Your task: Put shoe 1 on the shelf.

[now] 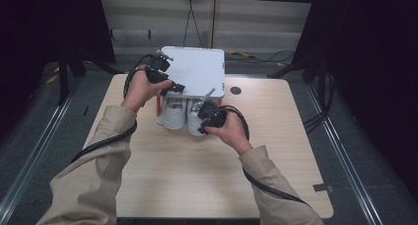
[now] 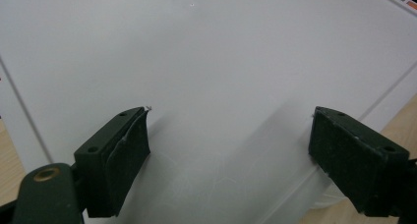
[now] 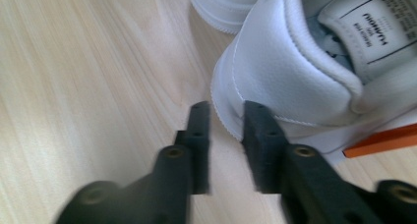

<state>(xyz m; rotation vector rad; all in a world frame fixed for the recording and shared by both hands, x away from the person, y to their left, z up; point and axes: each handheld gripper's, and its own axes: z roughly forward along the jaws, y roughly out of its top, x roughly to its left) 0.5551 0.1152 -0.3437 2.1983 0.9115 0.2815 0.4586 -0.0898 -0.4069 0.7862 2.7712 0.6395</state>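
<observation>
A white box lid (image 1: 197,69) lies tilted over an orange-edged shoebox (image 3: 378,140) at the table's far middle. Two white shoes poke out heel-first from under it: one at the left (image 1: 172,114), one at the right (image 1: 193,125). My left gripper (image 1: 175,88) hovers at the lid's near left edge. In the left gripper view its jaws stand wide apart over the lid (image 2: 206,52), so the left gripper (image 2: 231,135) is open. My right gripper (image 1: 201,112) sits at the right shoe's heel (image 3: 275,62). The right gripper (image 3: 226,121) shows a narrow gap with bare table between its jaws.
The wooden table (image 1: 197,170) stretches toward me in front of the box. A round black grommet hole (image 1: 235,91) lies right of the lid. A tape patch (image 1: 323,187) marks the near right corner. Cables run on the floor behind the table.
</observation>
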